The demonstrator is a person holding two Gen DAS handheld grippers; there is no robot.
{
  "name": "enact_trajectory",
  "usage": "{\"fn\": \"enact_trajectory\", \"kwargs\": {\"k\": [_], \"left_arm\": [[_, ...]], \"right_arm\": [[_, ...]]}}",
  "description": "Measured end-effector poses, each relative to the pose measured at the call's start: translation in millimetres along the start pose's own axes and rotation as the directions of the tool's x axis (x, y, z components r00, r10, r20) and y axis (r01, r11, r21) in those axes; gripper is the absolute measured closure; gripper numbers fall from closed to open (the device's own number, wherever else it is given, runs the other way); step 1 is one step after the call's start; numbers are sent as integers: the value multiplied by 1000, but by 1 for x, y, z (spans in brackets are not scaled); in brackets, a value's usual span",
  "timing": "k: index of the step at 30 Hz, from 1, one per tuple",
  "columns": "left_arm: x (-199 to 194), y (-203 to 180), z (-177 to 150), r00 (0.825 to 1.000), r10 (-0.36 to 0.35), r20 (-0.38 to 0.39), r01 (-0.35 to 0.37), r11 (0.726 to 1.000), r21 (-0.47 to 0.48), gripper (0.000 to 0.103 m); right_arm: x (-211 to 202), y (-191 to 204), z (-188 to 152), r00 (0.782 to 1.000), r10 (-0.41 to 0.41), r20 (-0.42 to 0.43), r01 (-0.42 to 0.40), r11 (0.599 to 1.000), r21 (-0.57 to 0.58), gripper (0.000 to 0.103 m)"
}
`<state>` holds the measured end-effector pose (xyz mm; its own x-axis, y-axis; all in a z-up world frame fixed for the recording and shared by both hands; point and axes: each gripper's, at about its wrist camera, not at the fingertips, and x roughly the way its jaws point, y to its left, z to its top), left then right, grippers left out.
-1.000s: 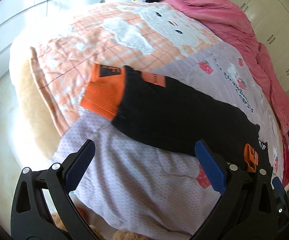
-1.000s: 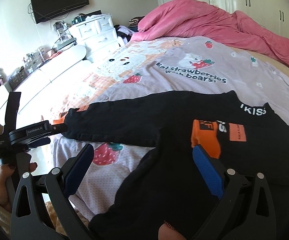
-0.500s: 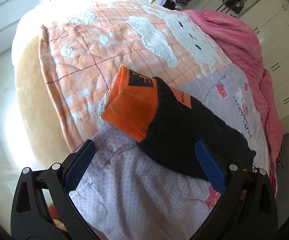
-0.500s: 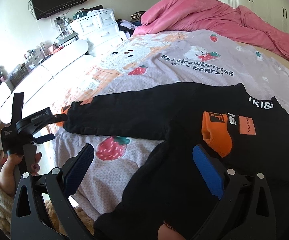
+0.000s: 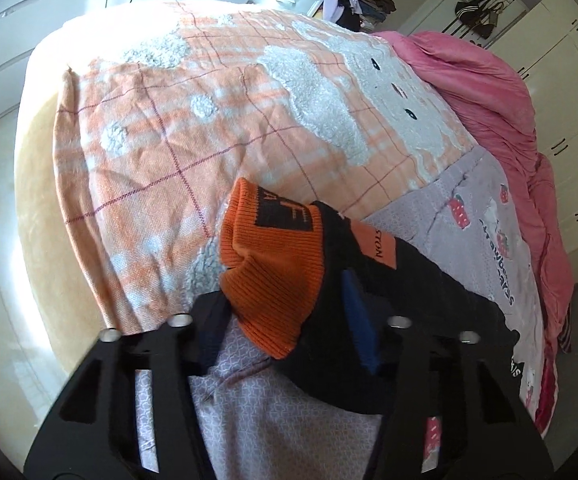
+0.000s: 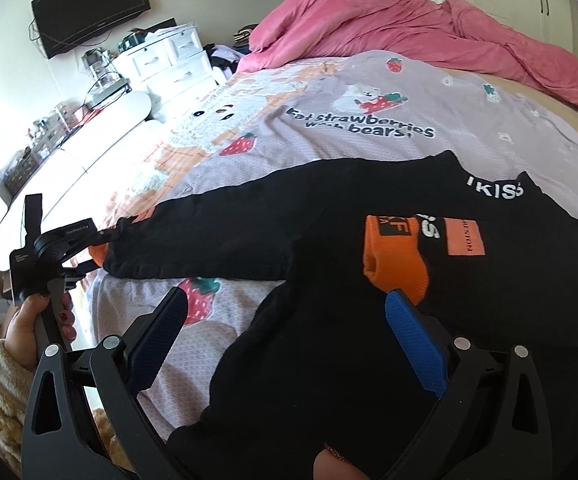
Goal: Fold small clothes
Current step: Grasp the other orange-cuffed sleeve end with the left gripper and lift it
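light: bright daylight, left | glare: blown-out left side | edges: fisheye-curved, dark corners

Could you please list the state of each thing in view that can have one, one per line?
Black sweater: spread flat on the bed, not yet folded.
Far sleeve: stretched out sideways, its orange cuff between the left gripper's pads.
Near sleeve's orange cuff: folded in, lying on the sweater's chest.
Left gripper: jaws closing on the cuff.
Right gripper: open, empty, above the sweater.
Pink duvet: bunched at the bed's far end.

Black claw (image 6: 285,336), blue pads (image 6: 417,344)
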<state>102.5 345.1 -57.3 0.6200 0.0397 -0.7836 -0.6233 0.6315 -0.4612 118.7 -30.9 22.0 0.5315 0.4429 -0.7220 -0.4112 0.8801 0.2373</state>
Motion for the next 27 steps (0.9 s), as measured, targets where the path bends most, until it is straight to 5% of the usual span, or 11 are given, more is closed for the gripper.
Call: {"fn": "enact_trajectory", "kwargs": {"k": [5, 17, 27], "left_arm": [[-15, -12, -3, 999, -36, 41, 34, 999, 33, 93], [-67, -73, -17, 977, -189, 93, 172, 970, 170, 95], [-88, -156, -49, 952, -303, 29, 275, 897, 346, 95]], "right_arm": [[-3, -8, -2, 1000, -6, 0, 6, 1000, 26, 5], [-23, -39, -7, 999, -39, 27, 36, 995, 95, 5], [-51, -84, -17, 993, -106, 58, 95, 980, 174, 5]]}}
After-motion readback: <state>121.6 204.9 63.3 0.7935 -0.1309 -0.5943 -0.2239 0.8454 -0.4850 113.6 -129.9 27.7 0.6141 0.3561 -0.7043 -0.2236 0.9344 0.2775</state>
